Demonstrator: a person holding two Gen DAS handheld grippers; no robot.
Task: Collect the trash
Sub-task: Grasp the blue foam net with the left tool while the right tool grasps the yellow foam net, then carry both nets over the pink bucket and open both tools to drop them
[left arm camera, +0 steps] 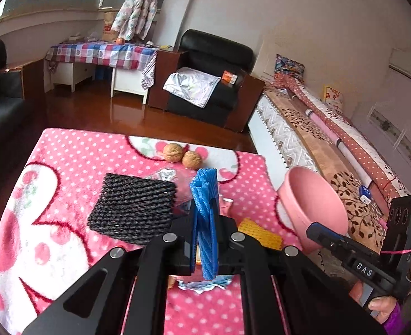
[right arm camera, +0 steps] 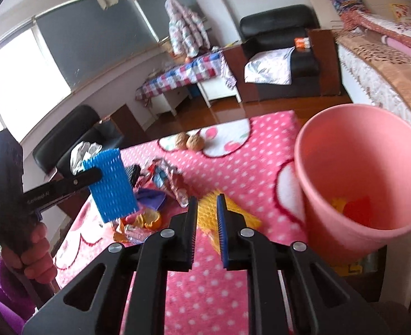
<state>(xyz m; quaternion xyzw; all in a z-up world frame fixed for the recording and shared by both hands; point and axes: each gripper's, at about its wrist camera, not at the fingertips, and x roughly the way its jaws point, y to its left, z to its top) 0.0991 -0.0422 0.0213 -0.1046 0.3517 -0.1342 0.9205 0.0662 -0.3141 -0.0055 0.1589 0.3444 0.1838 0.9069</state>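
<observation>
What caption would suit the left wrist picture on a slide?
Left gripper clamps a blue foam net sleeve above a pink polka-dot blanket, beside a tilted pink plastic bucket.

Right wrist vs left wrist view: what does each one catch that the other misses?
Only the right wrist view looks into the pink bin, showing red and yellow scraps at its bottom, and shows orange peel on the blanket and the open right gripper.

Only the left wrist view shows the whole black foam net flat on the blanket, and the left gripper closed edge-on around its load.

Both show the blue foam net held by the left gripper, the two walnuts, the yellow foam net and the pink dotted blanket.
</observation>
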